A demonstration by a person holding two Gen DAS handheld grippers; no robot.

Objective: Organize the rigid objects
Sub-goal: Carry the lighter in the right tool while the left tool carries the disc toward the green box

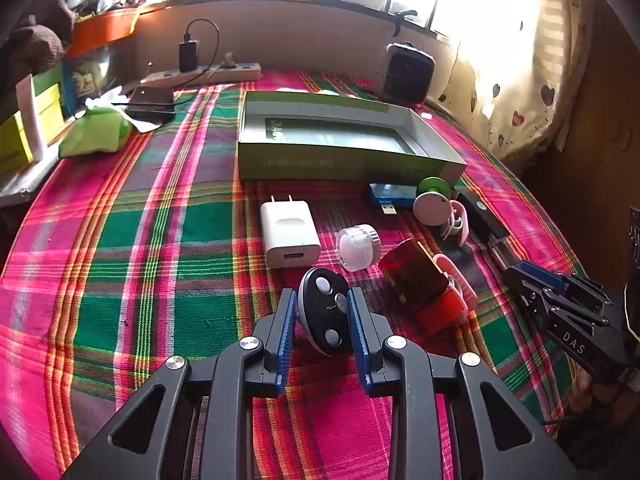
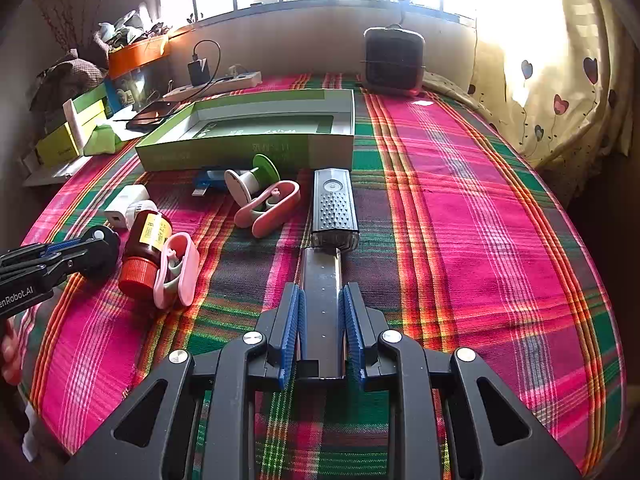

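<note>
Left wrist view shows the left claw (image 1: 322, 312) clamped on the black oval remote (image 1: 325, 311), which lies on the plaid bed cover (image 1: 160, 240). Right claw (image 2: 321, 308) is clamped on the handle of the black trimmer (image 2: 331, 216). Both grips look centred, so I would lift straight up, slowly, then carry each thing over the wall of the green box (image 1: 344, 168) and lay it inside

Left gripper (image 1: 322, 306), lower centre: jaws clamped on a held item. Right gripper (image 2: 321, 300), lower centre: likewise clamped
</note>
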